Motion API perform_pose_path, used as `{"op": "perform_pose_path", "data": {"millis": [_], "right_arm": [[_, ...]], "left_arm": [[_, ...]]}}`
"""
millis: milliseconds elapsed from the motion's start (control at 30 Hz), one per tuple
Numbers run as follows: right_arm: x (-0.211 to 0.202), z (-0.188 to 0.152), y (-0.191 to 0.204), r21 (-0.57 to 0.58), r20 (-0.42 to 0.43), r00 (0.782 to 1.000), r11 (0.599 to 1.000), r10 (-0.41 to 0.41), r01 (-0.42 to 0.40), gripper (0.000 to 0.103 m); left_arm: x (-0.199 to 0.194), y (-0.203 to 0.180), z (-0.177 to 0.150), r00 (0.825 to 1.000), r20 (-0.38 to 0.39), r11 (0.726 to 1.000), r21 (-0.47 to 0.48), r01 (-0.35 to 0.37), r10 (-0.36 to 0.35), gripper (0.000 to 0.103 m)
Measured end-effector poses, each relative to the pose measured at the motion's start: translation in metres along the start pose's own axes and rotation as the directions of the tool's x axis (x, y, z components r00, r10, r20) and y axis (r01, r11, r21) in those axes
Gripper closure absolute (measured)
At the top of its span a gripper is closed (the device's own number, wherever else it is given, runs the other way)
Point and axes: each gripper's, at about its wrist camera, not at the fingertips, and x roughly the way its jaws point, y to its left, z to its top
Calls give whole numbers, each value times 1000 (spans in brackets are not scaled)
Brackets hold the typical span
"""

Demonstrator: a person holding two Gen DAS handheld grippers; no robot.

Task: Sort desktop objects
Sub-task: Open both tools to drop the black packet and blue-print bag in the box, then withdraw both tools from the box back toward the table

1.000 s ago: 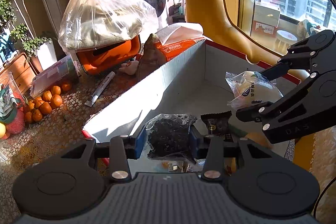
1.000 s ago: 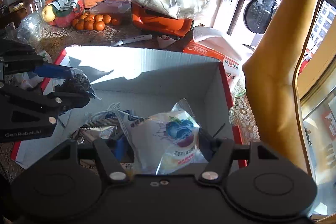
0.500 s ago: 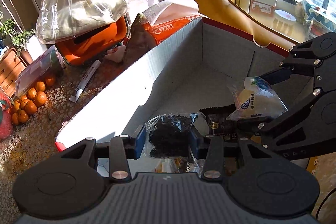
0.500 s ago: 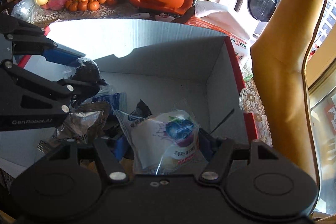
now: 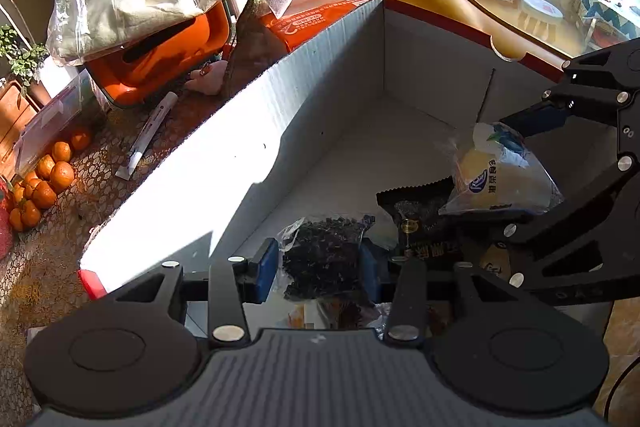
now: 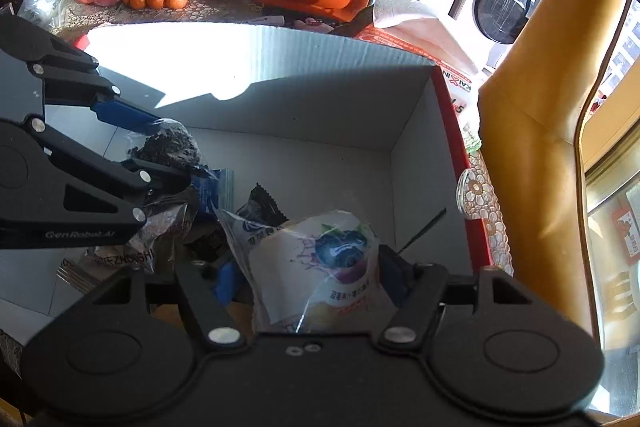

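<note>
Sunlit surface, white cardboard box. Left hand-held gripper pinches bag of dark dried bits; right hand-held gripper pinches blueberry bread packet; both over box. Light, crinkly, slippery, likely crushable; grip mid-body.

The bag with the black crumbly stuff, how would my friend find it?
Find the big white cardboard box on the table. Over its near end, the left tongs pinch a small clear bag of black bits between blue pads. The bag beside it holds pale yellow bread, and the packets below are printed.
</note>
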Motion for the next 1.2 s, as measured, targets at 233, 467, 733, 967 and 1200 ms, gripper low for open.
{"op": "perform_pose_path", "data": {"millis": [233,467,733,967,1200], "right_arm": [[-5,0,1,-8,6,1000,1000,5,-5,21],[-17,-5,-2,-1,19,1000,1000,16,-16,18],[-31,-10,-1,4,40,999,1000,25,-25,17],[-44,-13,3,8,62,998,1000,26,-27,14],[-63,-16,3,27,108,994,999,29,-32,11]], "left_arm": [[-1,0,-2,1000,-5,1000,-1,7,-7,55],[-11,4,-2,1000,26,999,-42,18,-17,44],[-25,3,-7,999,52,999,-47,13,-10,37],[-41,0,-10,996,86,999,-42,5,-1,29],[-59,1,-19,992,125,997,-71,10,-1,22]]}}
